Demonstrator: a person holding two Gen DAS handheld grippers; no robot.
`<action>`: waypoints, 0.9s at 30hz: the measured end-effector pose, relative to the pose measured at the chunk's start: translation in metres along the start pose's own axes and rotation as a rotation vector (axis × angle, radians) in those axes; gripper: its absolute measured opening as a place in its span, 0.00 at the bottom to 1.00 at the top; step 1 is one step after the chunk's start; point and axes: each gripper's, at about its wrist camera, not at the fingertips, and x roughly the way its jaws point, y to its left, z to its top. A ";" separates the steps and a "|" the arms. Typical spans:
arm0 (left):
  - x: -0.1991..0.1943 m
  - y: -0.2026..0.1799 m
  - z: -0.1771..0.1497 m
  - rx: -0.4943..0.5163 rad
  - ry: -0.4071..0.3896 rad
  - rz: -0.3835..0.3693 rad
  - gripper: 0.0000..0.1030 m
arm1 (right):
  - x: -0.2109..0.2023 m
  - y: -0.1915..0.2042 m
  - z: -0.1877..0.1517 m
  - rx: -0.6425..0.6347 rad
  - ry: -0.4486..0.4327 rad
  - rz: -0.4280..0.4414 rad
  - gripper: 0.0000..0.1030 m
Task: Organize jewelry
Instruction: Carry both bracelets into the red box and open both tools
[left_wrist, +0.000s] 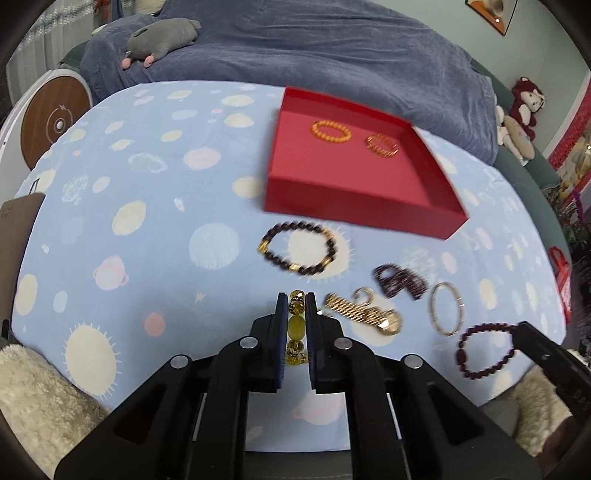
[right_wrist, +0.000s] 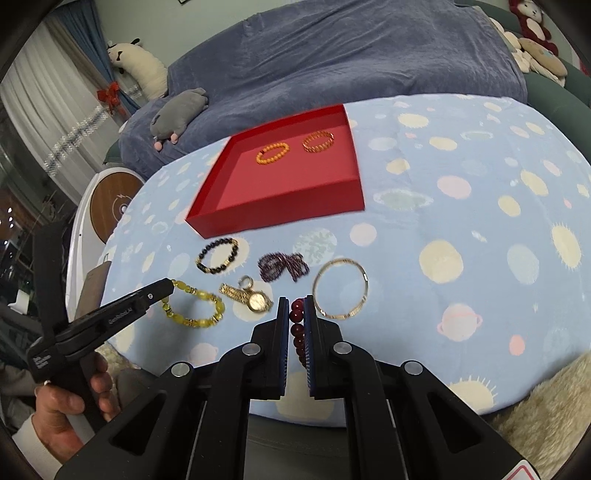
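Note:
My left gripper (left_wrist: 296, 300) is shut on a yellow bead bracelet (left_wrist: 296, 326), which hangs just over the blue spotted cloth; the right wrist view shows this gripper (right_wrist: 168, 286) pinching the yellow bracelet (right_wrist: 202, 294) at one end. A dark red bead bracelet (right_wrist: 297, 317) is clamped between the pads of my right gripper (right_wrist: 298, 301). Beyond both stands a red tray (left_wrist: 354, 206) holding two gold bracelets (left_wrist: 317, 134) (left_wrist: 369, 142).
On the cloth in front of the tray lie a black bead bracelet (left_wrist: 303, 224), a purple bead strand (left_wrist: 400, 280), a gold watch (left_wrist: 364, 314) and a thin bangle (left_wrist: 432, 306). A blue-covered sofa with plush toys sits behind. A hand (right_wrist: 74, 406) grips the left tool.

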 end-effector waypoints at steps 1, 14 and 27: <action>-0.005 -0.003 0.006 0.007 -0.008 -0.008 0.09 | -0.002 0.003 0.007 -0.013 -0.006 0.006 0.07; -0.003 -0.044 0.142 0.071 -0.149 -0.107 0.09 | 0.039 0.028 0.160 -0.072 -0.110 0.087 0.07; 0.113 -0.023 0.183 -0.029 -0.018 -0.125 0.09 | 0.159 0.005 0.197 -0.039 0.034 0.019 0.08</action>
